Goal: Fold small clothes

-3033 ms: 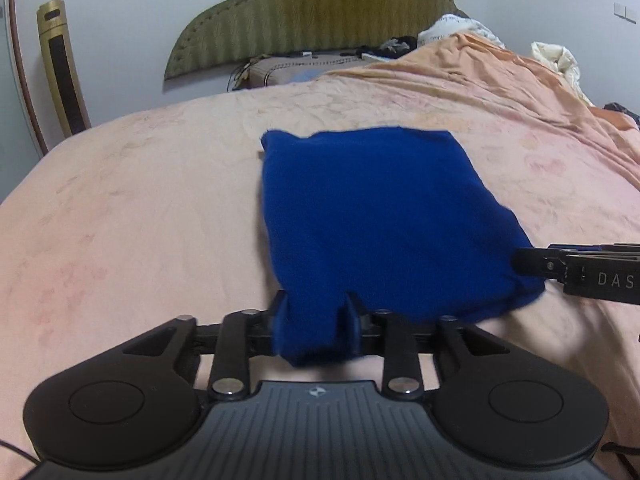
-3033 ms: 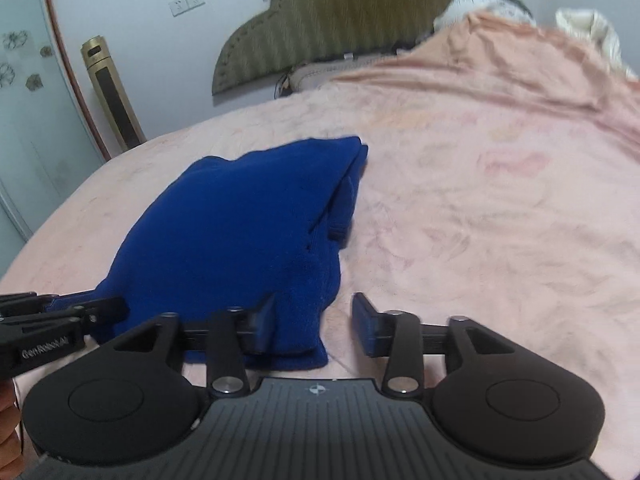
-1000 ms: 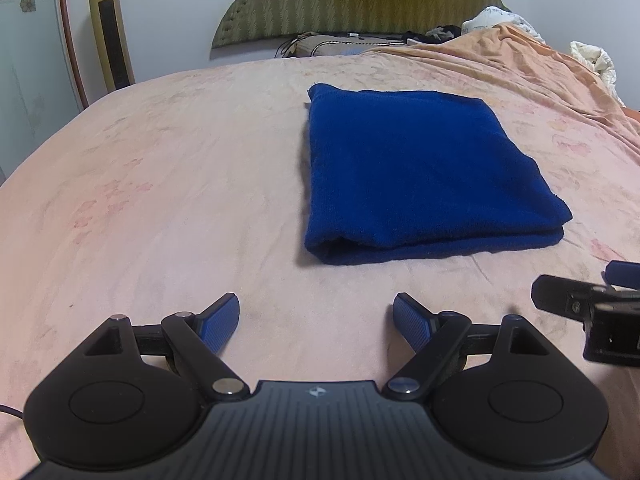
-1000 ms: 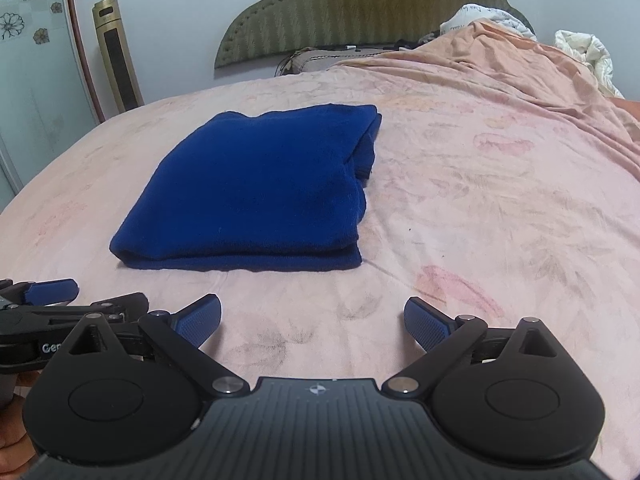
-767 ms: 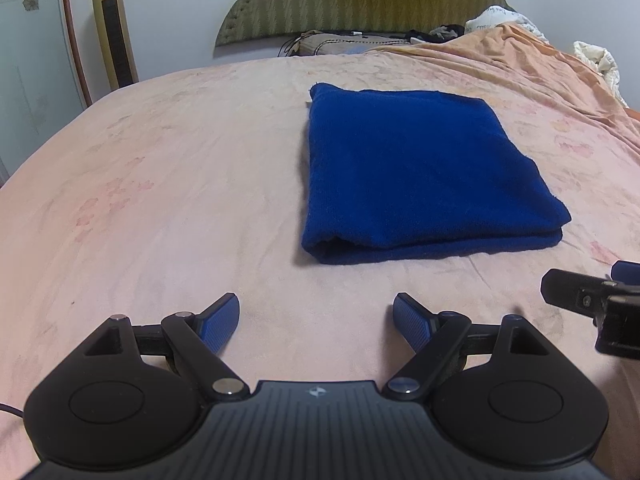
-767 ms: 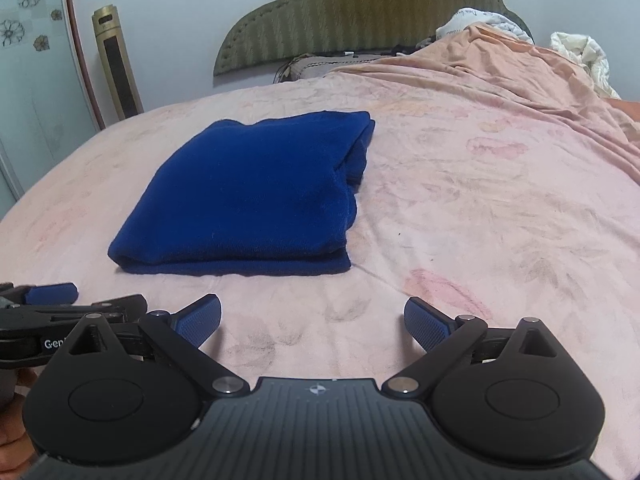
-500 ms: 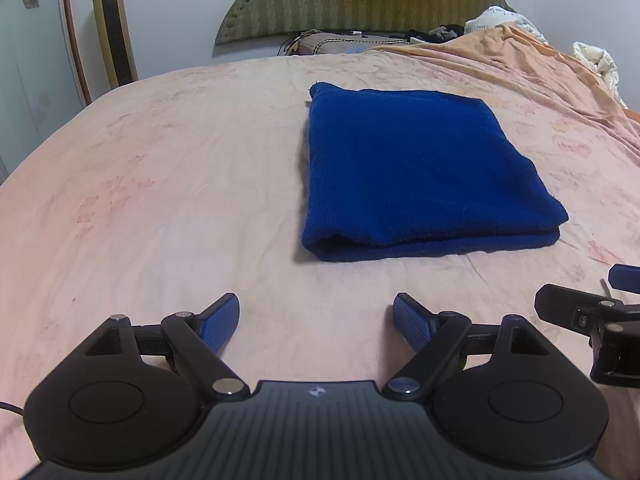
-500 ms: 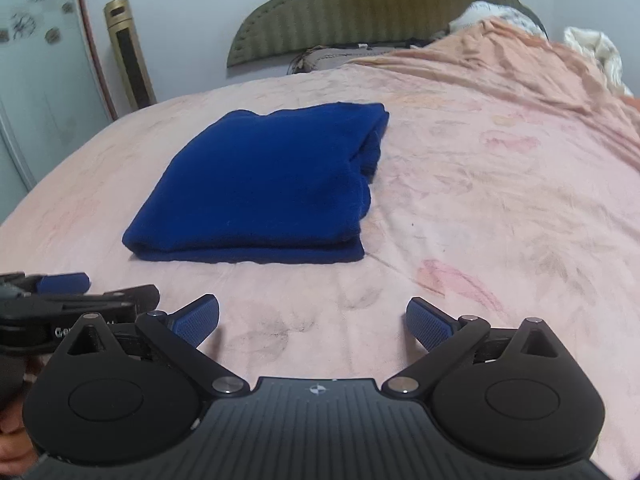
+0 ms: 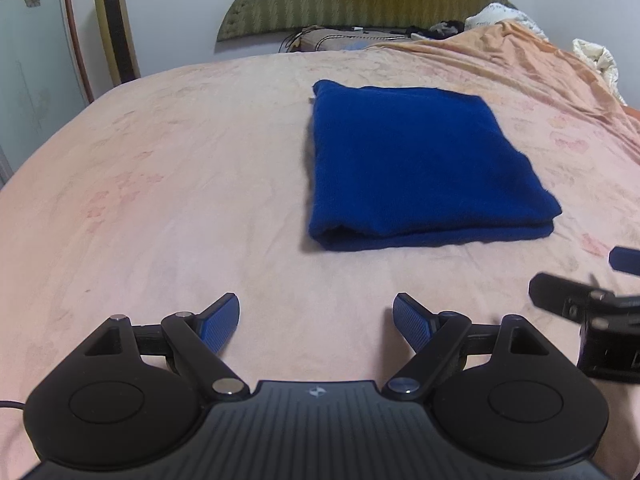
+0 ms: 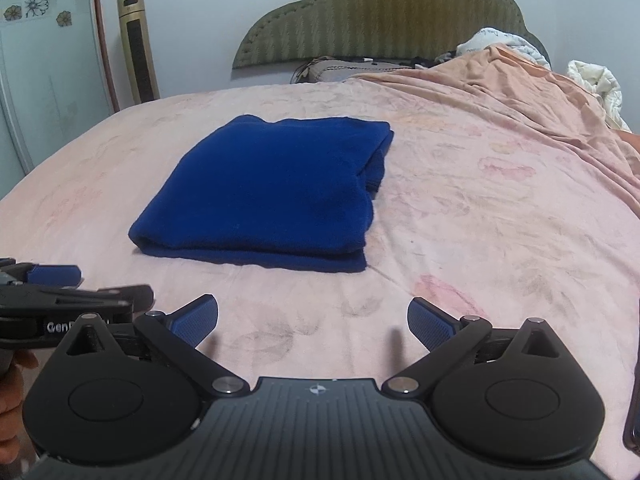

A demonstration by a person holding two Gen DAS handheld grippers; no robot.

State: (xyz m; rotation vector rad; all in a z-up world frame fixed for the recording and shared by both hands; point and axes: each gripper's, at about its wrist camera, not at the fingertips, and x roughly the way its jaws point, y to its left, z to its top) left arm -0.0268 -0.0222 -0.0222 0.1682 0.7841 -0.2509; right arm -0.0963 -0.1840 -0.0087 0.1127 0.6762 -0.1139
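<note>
A dark blue garment [image 9: 420,164] lies folded into a flat rectangle on the pink bed sheet [image 9: 180,200]; in the right wrist view the same garment [image 10: 272,192] sits left of centre with its layered edge facing me. My left gripper [image 9: 316,316] hovers open over bare sheet, short of the garment's near edge, with nothing between its blue pads. My right gripper [image 10: 312,320] is open too, also apart from the cloth and holding nothing. Each gripper shows at the edge of the other's view: the right gripper [image 9: 592,280] and the left gripper [image 10: 80,284].
A green padded headboard [image 10: 384,20] and a pillow [image 10: 340,66] are at the far end. A bunched orange quilt [image 10: 520,92] rises at the right. A gold tower fan [image 10: 138,44] stands by the left wall. A hand [image 10: 12,396] holds the left gripper.
Three seconds ago both grippers were at the garment's near edge, the left shut on it. Since then both have pulled back open, and the garment lies flat. Hardly any motion over the last second.
</note>
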